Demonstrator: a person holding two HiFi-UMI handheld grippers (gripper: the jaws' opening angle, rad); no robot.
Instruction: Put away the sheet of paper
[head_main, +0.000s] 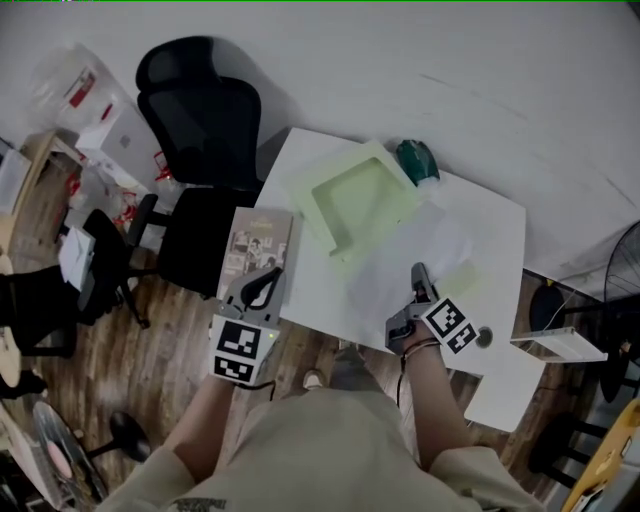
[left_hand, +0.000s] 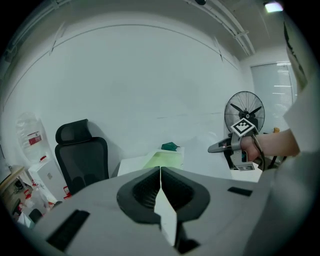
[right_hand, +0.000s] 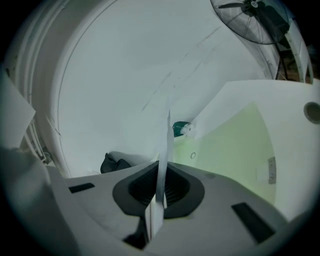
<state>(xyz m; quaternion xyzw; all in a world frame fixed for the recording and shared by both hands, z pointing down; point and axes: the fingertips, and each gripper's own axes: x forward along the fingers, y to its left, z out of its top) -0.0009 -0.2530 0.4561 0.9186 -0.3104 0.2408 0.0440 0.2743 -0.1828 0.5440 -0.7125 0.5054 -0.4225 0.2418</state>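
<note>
Apparently, right tongs (right_hand: 160, 174) pinch one paper sheet (right_hand: 165, 132).

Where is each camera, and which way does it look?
Head view: on the person's head, looking down at the table; both arms, left gripper, right gripper show.
Left gripper view: on the left gripper, looking across the table at the black chair; shut jaws and the right gripper show.
Right gripper view: on the right gripper, facing the wall; jaws pinch the sheet of paper.
Shared: all see the green tray.
</note>
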